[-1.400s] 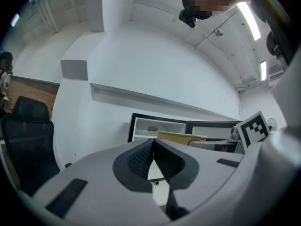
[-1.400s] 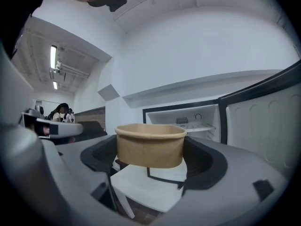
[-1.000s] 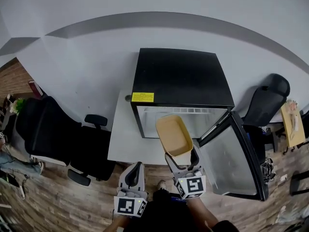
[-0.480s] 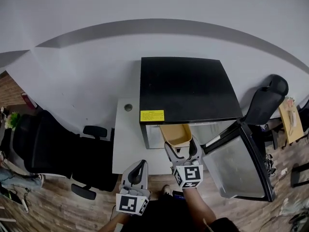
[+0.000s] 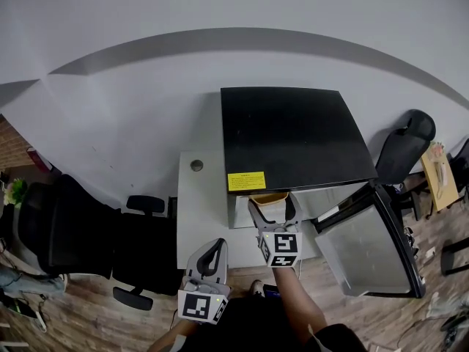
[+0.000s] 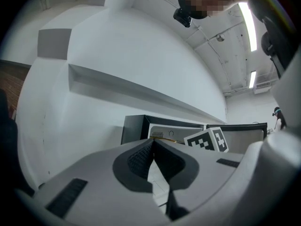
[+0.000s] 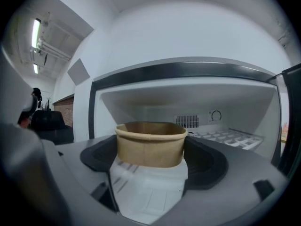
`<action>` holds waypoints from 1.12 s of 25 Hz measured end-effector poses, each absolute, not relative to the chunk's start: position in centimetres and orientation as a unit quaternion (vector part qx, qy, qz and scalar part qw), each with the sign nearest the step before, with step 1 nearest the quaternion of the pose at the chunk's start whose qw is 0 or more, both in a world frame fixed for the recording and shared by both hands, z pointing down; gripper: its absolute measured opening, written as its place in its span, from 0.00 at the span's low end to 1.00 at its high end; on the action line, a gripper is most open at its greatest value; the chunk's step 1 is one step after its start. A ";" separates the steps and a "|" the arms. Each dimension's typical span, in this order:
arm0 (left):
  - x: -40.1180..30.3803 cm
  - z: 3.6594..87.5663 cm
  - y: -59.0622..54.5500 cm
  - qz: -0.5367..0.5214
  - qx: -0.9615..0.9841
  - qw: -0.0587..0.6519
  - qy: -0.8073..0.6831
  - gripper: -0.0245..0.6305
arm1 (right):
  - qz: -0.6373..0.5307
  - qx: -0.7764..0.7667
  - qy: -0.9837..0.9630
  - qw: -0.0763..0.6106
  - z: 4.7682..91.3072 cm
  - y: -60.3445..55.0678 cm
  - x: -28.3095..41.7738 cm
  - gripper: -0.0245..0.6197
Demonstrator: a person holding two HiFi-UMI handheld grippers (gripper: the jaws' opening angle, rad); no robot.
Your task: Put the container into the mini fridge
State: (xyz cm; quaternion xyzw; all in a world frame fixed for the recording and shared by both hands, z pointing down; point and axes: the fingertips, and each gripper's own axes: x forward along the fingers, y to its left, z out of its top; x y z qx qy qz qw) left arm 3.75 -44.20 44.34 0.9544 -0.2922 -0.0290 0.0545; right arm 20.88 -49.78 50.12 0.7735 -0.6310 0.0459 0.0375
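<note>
Over the last second the right gripper (image 5: pixel 272 213) has carried the container (image 5: pixel 269 197) forward. A second ago the whole tan tub hung in front of the opening, its long axis pointing away from the gripper. Now only its near rim shows in the head view, under the front edge of the mini fridge (image 5: pixel 293 134).

Nearest the person, the left gripper (image 5: pixel 212 249) hangs low and back over the floor. Its jaws are pressed together at the tips on nothing, and it plays no part yet.

Ahead of it, the right gripper's jaws clamp the container from both sides. In the right gripper view the tub sits upright, rim level, at the very front of the jaws. Straight beyond the tub lies the white cavity, with a wire shelf (image 7: pixel 230 138) to the right and a dial (image 7: pixel 216 115) on the back wall.

The fridge stands on a white table (image 5: pixel 201 211), its door (image 5: pixel 366 251) swung wide to the right, clear of the arm.

By my reading, the coming move is a straight push inward and then a lowering, as the tub appears to be above the compartment floor. The right gripper alone is placed to do it.
</note>
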 end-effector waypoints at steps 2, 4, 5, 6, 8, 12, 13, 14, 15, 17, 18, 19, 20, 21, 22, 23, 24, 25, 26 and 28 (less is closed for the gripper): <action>3.7 44.3 -44.5 -0.029 0.955 0.058 -0.289 0.05 | 0.049 0.777 -0.626 0.041 50.4 -50.6 21.1 0.72; 3.6 44.3 -44.7 -0.030 0.956 0.051 -0.288 0.05 | 0.054 0.780 -0.622 0.044 50.7 -51.3 21.4 0.72; 3.5 44.3 -44.8 -0.031 0.956 0.047 -0.287 0.05 | 0.055 0.781 -0.621 0.046 50.9 -51.6 21.5 0.72; 3.5 44.3 -45.0 -0.031 0.956 0.046 -0.287 0.05 | 0.055 0.782 -0.619 0.048 51.0 -51.9 21.5 0.72; 3.4 44.3 -45.1 -0.032 0.956 0.048 -0.286 0.05 | 0.052 0.784 -0.617 0.053 51.1 -52.5 21.7 0.72; 3.4 44.6 -45.4 -0.031 0.956 0.056 -0.287 0.05 | 0.044 0.786 -0.612 0.071 51.0 -53.5 21.9 0.72; 3.3 44.6 -45.5 -0.030 0.955 0.056 -0.289 0.05 | 0.041 0.787 -0.611 0.079 51.0 -53.7 22.0 0.72; 3.3 44.6 -45.5 -0.030 0.955 0.057 -0.290 0.05 | 0.039 0.787 -0.610 0.085 51.0 -53.8 22.0 0.72; 3.2 44.6 -45.6 -0.030 0.955 0.056 -0.291 0.05 | 0.038 0.787 -0.609 0.088 51.0 -53.9 22.1 0.72; 3.2 44.6 -45.6 -0.030 0.954 0.055 -0.293 0.05 | 0.038 0.788 -0.608 0.088 51.0 -54.1 22.2 0.72; 3.1 44.6 -45.6 -0.030 0.954 0.055 -0.294 0.05 | 0.038 0.788 -0.608 0.089 51.1 -54.2 22.1 0.72; 3.1 44.6 -45.5 -0.030 0.954 0.055 -0.294 0.05 | 0.038 0.787 -0.609 0.092 51.1 -54.2 22.1 0.72; 3.0 44.6 -45.5 -0.030 0.953 0.055 -0.295 0.05 | 0.039 0.785 -0.611 0.095 51.2 -54.2 22.1 0.72; 3.0 44.6 -45.5 -0.031 0.953 0.056 -0.296 0.05 | 0.040 0.783 -0.613 0.097 51.2 -54.1 22.0 0.72; 2.9 44.6 -45.5 -0.031 0.953 0.056 -0.298 0.05 | 0.042 0.781 -0.616 0.095 51.2 -53.9 22.0 0.72; 2.8 44.6 -45.4 -0.031 0.952 0.055 -0.299 0.05 | 0.043 0.779 -0.619 0.091 51.1 -53.8 22.0 0.72; 2.8 44.6 -45.4 -0.031 0.952 0.055 -0.300 0.05 | 0.045 0.778 -0.620 0.085 50.8 -53.5 22.0 0.72; 2.7 44.6 -45.4 -0.031 0.952 0.055 -0.300 0.05 | 0.047 0.778 -0.621 0.079 50.6 -53.2 21.9 0.72; 2.7 44.5 -45.4 -0.032 0.952 0.055 -0.300 0.05 | 0.049 0.778 -0.622 0.074 50.4 -52.8 21.8 0.72; 2.8 44.4 -45.2 -0.034 0.952 0.055 -0.300 0.05 | 0.050 0.776 -0.625 0.062 49.9 -51.5 21.6 0.72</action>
